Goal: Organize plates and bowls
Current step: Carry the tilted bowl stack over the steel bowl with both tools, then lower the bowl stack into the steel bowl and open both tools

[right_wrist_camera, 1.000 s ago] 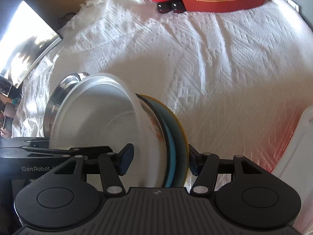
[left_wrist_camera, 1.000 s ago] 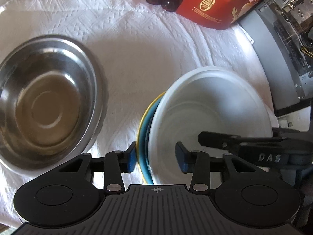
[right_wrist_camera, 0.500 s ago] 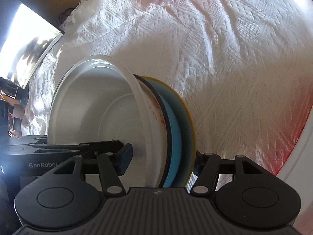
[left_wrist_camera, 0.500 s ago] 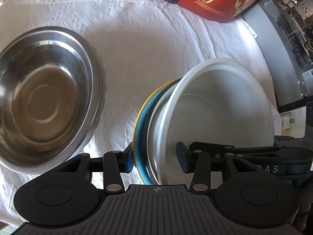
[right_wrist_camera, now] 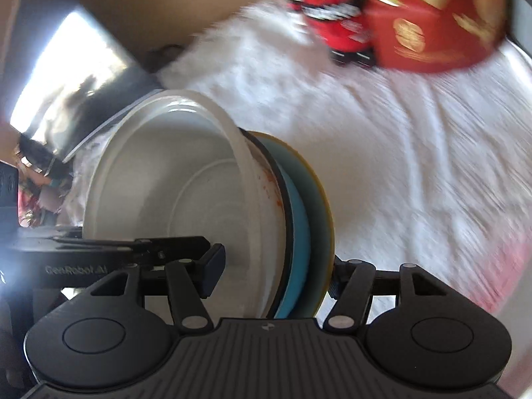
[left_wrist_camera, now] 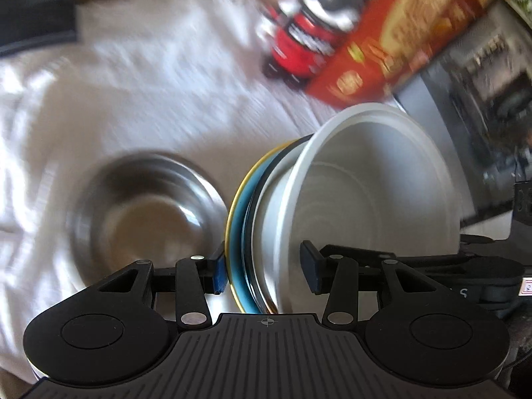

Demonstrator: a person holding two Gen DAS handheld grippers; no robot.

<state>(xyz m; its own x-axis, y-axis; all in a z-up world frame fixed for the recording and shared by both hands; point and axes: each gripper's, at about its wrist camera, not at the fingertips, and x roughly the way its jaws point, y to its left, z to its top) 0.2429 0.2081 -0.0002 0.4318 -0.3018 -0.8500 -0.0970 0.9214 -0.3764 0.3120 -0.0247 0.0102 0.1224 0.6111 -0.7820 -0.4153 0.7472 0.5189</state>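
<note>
We see the white textured tablecloth filling both views, blurred. Our two grippers both tilt steeply downward and face each other across one stack of dishes, which sits lifted off the cloth between them.

The stack is a large white plastic bowl nested on a blue plate with a yellow rim, with a dark-edged dish between them. The left gripper straddles the stack's near edge: its left pad lies against the yellow rim, its right pad stands inside the white bowl with a gap to the wall, so it is not clamped. The right gripper takes the opposite edge, one pad inside the bowl and the other behind the yellow rim; we cannot tell whether it is squeezing.

A round stainless steel bowl rests on the cloth to the left of the stack, apart from it.

Farther back stand a red cardboard box with gold print and a red and white toy beside it.
</note>
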